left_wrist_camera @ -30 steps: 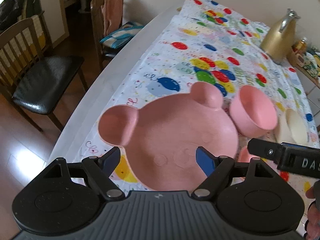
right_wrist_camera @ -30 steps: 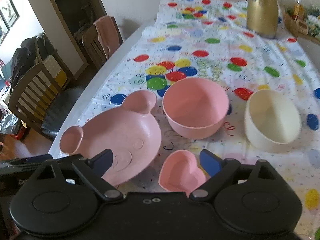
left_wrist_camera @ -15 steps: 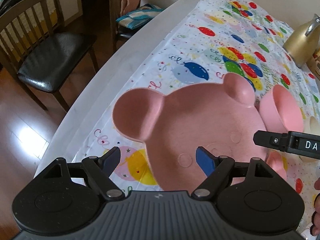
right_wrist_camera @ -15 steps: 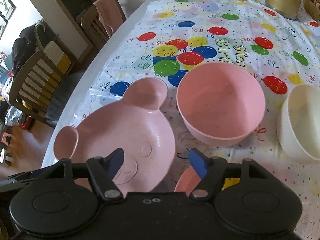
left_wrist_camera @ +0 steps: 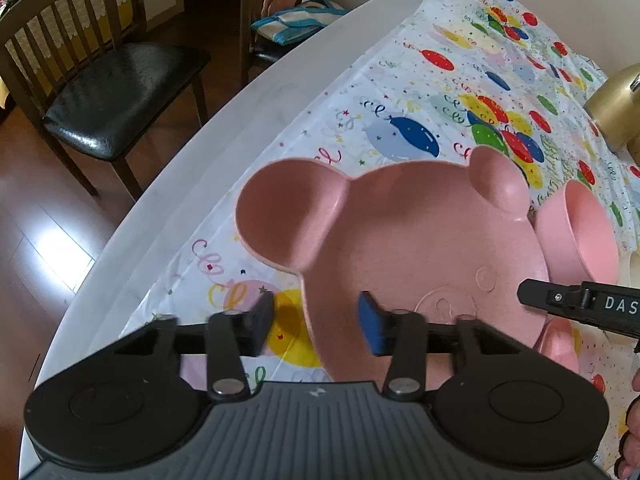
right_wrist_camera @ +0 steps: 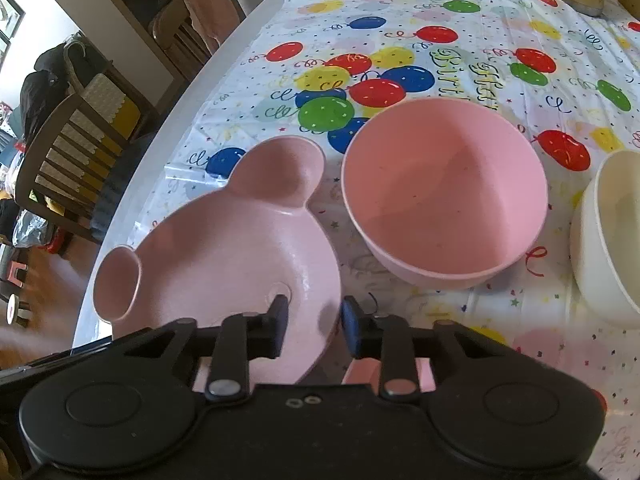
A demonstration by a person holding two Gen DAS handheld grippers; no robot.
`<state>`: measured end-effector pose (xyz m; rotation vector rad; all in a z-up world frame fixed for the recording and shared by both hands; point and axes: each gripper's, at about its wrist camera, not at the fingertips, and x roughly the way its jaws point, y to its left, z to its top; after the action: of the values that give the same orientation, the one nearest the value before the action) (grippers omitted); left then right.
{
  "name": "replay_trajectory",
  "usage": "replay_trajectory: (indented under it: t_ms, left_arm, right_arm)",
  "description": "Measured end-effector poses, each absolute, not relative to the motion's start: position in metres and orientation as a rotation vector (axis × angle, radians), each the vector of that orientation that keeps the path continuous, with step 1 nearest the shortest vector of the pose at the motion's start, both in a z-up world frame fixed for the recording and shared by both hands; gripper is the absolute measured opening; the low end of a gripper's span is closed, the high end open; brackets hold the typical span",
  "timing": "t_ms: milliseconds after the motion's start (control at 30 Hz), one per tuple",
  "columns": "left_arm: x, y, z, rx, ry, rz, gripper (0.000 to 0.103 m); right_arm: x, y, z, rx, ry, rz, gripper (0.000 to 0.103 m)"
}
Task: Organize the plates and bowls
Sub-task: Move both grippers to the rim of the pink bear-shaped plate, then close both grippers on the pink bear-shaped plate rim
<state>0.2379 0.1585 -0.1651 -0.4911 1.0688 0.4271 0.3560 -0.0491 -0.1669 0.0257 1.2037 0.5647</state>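
The pink bear plate point(left_wrist_camera: 420, 248) sits on the balloon tablecloth point(left_wrist_camera: 460, 80) near the table's edge; it looks light, hard and a bit slippery, so its thin rim is the best place to grab. The left gripper point(left_wrist_camera: 316, 322) and the right gripper point(right_wrist_camera: 314, 326) are each closing over that rim, about a third open, with a gap still showing at the pads.

Both wrist cams look steeply down along their fingers, close over the table. Left view sits at the bear-shaped plate point(left_wrist_camera: 420, 240) near edge; right view faces its opposite rim. Shared: plate, pink bowl point(right_wrist_camera: 444, 196).
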Motion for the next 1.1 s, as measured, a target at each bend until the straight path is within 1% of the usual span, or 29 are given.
replay_trajectory:
  t_ms: [33, 67, 100, 167, 233, 467, 633, 1100]
  left_arm:
    - [0.238, 0.158, -0.166, -0.493, 1.069, 0.433, 0.036]
    - [0.237, 0.158, -0.166, -0.495, 1.067, 0.435, 0.031]
    - [0.236, 0.158, -0.166, -0.497, 1.064, 0.434, 0.029]
    - [0.235, 0.158, -0.166, -0.502, 1.056, 0.429, 0.021]
    - [0.235, 0.156, -0.164, -0.493, 1.051, 0.437, 0.021]
    - [0.229, 0.158, -0.156, -0.488, 1.037, 0.443, 0.021]
    - [0.217, 0.156, -0.146, -0.49, 1.034, 0.423, 0.021]
    - [0.177, 0.13, -0.099, -0.461, 0.989, 0.322, 0.021]
  right_arm:
    - [0.356, -0.05, -0.167, 0.027, 1.205, 0.564, 0.024]
    - [0.357, -0.05, -0.167, 0.025, 1.206, 0.561, 0.022]
    - [0.357, -0.051, -0.167, 0.021, 1.205, 0.559, 0.021]
    - [0.356, -0.051, -0.167, 0.008, 1.203, 0.555, 0.013]
    - [0.354, -0.051, -0.167, -0.009, 1.203, 0.555, 0.007]
    - [0.342, -0.048, -0.156, -0.072, 1.13, 0.603, 0.007]
    - [0.334, -0.051, -0.144, -0.087, 1.111, 0.631, 0.007]
    - [0.281, -0.09, -0.093, -0.051, 1.047, 0.633, 0.009]
